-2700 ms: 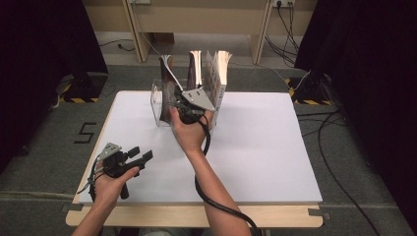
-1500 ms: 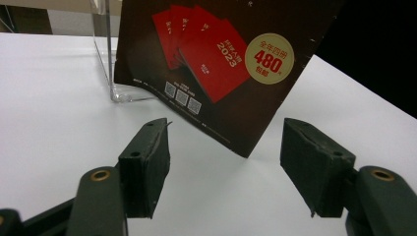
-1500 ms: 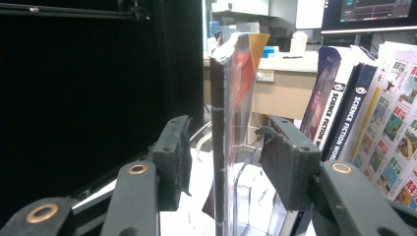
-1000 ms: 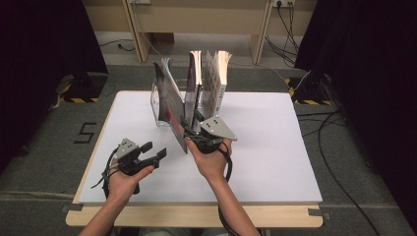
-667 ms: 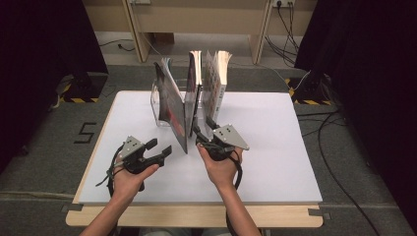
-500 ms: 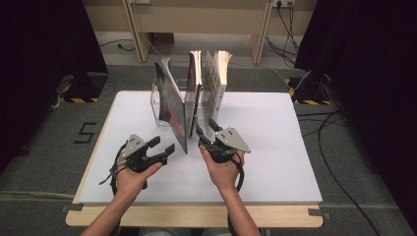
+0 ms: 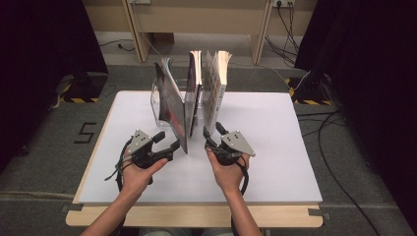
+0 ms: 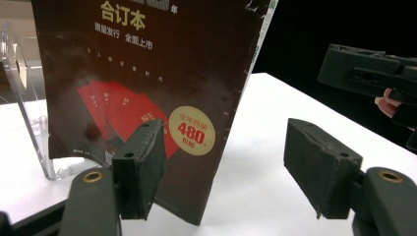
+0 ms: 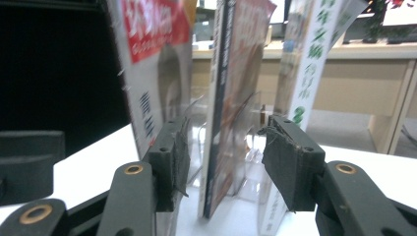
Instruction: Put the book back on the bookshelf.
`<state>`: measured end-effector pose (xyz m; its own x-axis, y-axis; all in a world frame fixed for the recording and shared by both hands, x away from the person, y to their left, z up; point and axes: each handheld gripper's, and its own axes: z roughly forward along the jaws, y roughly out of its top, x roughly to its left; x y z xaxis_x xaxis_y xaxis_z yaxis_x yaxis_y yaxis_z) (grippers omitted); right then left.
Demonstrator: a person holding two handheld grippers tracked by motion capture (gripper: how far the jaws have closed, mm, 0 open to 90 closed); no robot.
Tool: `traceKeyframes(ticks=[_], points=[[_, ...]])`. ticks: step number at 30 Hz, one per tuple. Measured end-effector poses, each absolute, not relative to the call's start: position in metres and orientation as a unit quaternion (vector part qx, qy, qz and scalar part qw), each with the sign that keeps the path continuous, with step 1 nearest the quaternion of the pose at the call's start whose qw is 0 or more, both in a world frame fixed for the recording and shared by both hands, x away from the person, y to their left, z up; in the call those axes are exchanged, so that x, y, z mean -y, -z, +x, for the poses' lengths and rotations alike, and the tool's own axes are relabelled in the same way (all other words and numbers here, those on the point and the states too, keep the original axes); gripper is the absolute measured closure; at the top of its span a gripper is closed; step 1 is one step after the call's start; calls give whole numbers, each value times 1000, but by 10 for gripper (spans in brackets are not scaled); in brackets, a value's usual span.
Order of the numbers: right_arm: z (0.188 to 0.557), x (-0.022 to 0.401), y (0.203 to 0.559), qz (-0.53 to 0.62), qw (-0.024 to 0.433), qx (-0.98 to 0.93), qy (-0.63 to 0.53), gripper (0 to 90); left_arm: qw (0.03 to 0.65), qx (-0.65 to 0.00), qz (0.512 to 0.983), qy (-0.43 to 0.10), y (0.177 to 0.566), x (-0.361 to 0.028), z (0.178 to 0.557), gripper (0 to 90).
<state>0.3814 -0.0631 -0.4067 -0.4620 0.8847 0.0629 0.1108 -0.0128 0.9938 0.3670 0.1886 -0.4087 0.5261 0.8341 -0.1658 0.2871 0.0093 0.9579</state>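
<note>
Three books stand upright in a clear rack [image 7: 155,109] at the table's back middle. The dark-covered left magazine [image 7: 170,106] leans out toward the front. My left gripper [image 7: 167,142] is open just in front of it; in the left gripper view the cover [image 8: 147,73], with red cards and a yellow "480" disc, sits behind my open left gripper [image 8: 228,172]. My right gripper [image 7: 212,132] is open at the foot of the right book [image 7: 217,86]. In the right gripper view the middle book [image 9: 231,98] lines up between the jaws of my open right gripper [image 9: 223,162], with no contact visible.
The white table [image 7: 275,142] has bare room to the right and along the front. Desk legs and cables lie on the floor behind. In the left gripper view the other gripper [image 8: 373,73] is at the upper right.
My right gripper came back from the rack toward the front and now sits low before the books. My left gripper moved forward and right, up to the leaning magazine.
</note>
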Motion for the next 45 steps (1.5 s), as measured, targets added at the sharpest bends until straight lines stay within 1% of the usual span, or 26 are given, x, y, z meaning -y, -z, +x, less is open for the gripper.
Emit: traceKeyframes(ticks=[10, 19, 23, 45], points=[[388, 69, 394, 399, 342, -611, -592, 515, 572, -422, 658, -250, 406, -178, 372, 299], [386, 75, 396, 410, 342, -604, -592, 514, 570, -418, 656, -263, 402, -161, 377, 282], [387, 77, 397, 411, 343, -603, -592, 513, 565, -421, 654, -277, 403, -156, 382, 282], [386, 80, 401, 416, 339, -600, -593, 513, 542, -434, 645, -319, 404, -144, 401, 338]])
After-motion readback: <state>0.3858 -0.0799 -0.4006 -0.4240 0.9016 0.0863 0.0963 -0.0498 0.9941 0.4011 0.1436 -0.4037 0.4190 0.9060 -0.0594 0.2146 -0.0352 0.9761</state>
